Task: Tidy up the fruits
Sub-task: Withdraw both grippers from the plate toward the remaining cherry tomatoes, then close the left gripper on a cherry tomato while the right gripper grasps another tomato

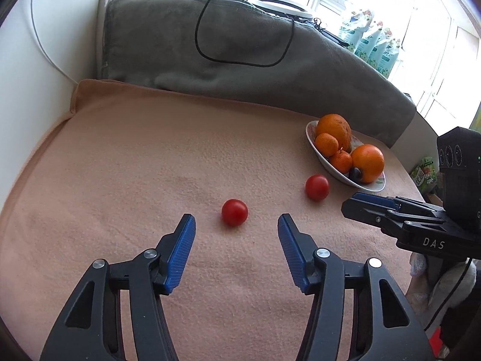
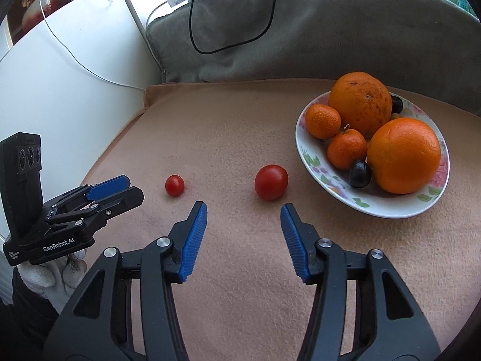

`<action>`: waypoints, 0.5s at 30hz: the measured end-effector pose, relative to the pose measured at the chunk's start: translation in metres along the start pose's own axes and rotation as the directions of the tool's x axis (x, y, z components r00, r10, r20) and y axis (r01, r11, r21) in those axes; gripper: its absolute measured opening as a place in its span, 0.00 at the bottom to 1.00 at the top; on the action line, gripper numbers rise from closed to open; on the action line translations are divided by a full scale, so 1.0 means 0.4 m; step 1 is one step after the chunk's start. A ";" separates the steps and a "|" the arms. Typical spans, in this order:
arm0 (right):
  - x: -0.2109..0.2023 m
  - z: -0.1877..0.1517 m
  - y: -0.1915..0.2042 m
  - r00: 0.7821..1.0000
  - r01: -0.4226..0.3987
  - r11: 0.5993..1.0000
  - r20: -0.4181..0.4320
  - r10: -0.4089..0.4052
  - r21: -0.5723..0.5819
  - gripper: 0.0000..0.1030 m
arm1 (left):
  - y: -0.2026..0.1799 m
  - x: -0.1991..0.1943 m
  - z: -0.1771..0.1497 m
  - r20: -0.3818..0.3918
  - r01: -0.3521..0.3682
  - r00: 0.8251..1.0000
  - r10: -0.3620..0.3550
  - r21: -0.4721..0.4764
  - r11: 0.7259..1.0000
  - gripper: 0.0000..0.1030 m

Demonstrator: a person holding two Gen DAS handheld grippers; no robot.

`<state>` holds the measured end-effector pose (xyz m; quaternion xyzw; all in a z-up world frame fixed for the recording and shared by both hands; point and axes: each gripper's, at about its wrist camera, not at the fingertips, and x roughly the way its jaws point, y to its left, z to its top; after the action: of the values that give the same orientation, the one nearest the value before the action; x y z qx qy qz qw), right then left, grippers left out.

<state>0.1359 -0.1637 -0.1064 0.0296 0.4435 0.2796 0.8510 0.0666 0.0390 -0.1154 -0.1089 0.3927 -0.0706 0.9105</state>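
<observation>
The left gripper [image 1: 236, 221] is hovering low over the bench [image 1: 120, 165], which is lying under a peach-coloured cloth, and its two blue pads are standing wide apart with nothing between them. Just ahead of its fingertips the smaller tomato [image 1: 234, 212] is resting on the cloth, not touching either pad. The right gripper [image 2: 243, 210] is also hovering with its jaws spread wide and is holding nothing; the bigger tomato [image 2: 271, 182] is sitting just in front of its opening, a little toward the right finger. In the right wrist view the smaller tomato [image 2: 174, 185] is lying to the left of the bigger one, between it and the left gripper [image 2: 120, 189], which is showing from the side at the left edge. In the left wrist view the right gripper [image 1: 357, 203] is coming in from the right edge, near the bigger tomato [image 1: 317, 187]. The flowered plate [image 2: 309, 156] is standing on the cloth to the right of both tomatoes and is carrying two large oranges [image 2: 404, 155], two small mandarins [image 2: 347, 149] and a dark plum [image 2: 359, 174] at its front edge. Behind the bench a grey blanket [image 2: 330, 30] is lying with a black cable [image 2: 195, 30] looping over it.
</observation>
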 end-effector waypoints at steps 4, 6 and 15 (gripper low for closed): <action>0.042 0.013 -0.002 0.999 0.040 0.999 -0.024 -0.040 -0.003 0.46 | -0.001 0.027 0.002 -0.027 0.018 0.999 -0.018 0.002 1.000 0.44; 0.056 0.020 -0.005 0.998 0.064 0.998 -0.029 -0.064 -0.003 0.42 | -0.001 0.040 0.006 -0.038 0.027 0.999 -0.027 0.002 1.000 0.41; 0.106 0.045 -0.018 0.991 0.121 0.993 -0.053 -0.122 -0.014 0.42 | 0.008 0.083 0.014 -0.075 0.035 0.997 -0.034 0.000 0.999 0.36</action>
<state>0.1721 -0.1450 -0.1291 -0.0095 0.4658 0.2303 0.8544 0.0935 0.0356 -0.1357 -0.1124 0.4247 -0.0906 0.8937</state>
